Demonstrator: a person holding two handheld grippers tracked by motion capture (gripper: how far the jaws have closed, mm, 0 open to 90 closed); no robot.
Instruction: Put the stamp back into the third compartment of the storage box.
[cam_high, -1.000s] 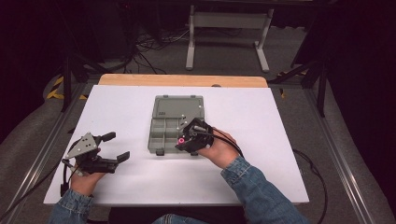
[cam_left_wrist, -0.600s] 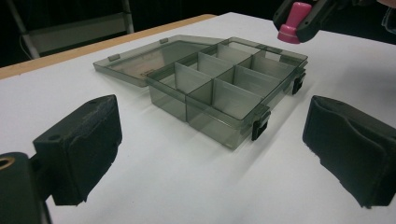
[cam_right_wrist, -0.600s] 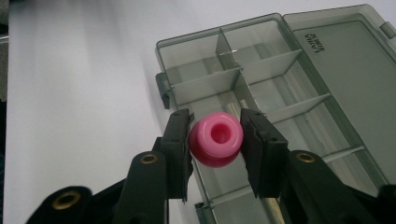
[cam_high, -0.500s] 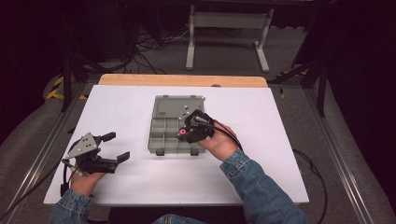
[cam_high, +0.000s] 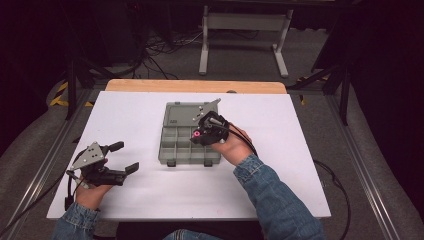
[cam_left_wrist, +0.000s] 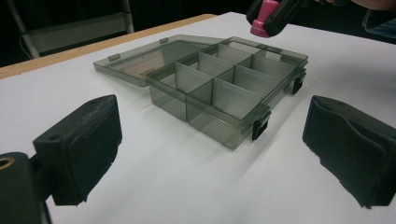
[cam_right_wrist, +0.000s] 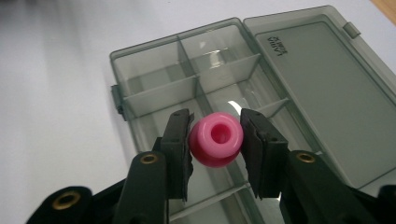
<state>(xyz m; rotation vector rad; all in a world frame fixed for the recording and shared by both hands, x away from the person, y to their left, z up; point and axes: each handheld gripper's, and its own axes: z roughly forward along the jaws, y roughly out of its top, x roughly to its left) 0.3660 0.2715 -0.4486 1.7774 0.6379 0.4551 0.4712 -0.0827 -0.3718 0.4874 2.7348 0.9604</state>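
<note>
A grey see-through compartment box lies open in the middle of the white table, its lid flat behind it. All its compartments look empty. My right gripper hovers over the box's right side, shut on a pink bead. In the right gripper view the bead, its hole facing the camera, is pinched between both pads of the right gripper above a middle compartment. My left gripper rests on the table left of the box, open and holding nothing. Its jaws stand wide apart, facing the box's front.
The white table has bare room on both sides of the box. A wooden edge runs along the far side. Beyond it are a metal stand and cables on the floor.
My right gripper has carried the pink bead a short way farther from the person, from the box's near edge toward its middle compartments. The left gripper has stayed put.
</note>
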